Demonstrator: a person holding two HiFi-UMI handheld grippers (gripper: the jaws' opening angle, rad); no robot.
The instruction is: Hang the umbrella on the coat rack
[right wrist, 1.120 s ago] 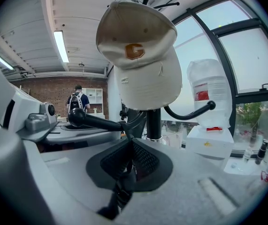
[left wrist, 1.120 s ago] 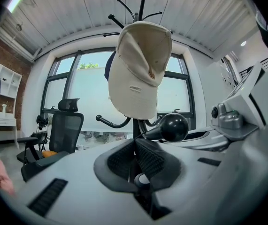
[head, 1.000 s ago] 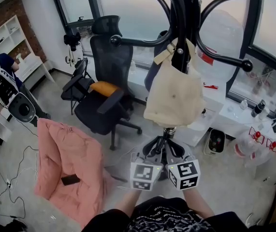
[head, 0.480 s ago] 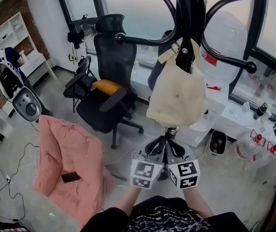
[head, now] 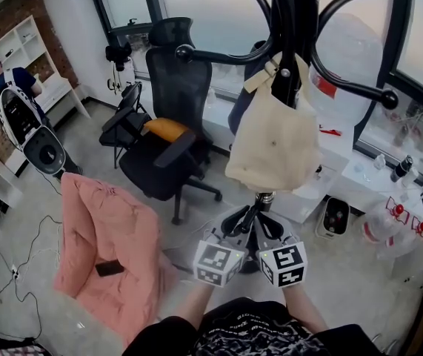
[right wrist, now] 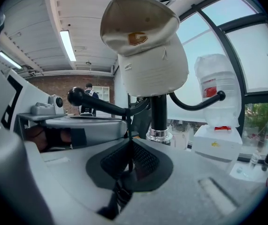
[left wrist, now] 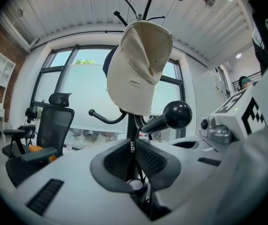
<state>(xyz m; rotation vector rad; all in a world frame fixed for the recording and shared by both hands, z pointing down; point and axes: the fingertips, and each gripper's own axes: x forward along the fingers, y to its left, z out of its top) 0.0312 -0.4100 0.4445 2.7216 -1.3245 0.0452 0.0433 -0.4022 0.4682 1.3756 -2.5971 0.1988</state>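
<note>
While left gripper (head: 227, 237) flanks right gripper (head: 274, 237), coat rack (head: 301, 6) stands just ahead.

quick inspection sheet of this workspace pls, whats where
surface: grey floor, no table in view
job's things: coat rack upright, cream tote bag hanging on it; umbrella nothing seen
clutter: pink jacket on the floor, flat black item on it
grippers: left gripper and right gripper side by side near the rack's base, jaws together, nothing seen between
cables: loose cables on the floor at left
surroundings: black office chair, water jug, windows, a person at the shelves
</note>
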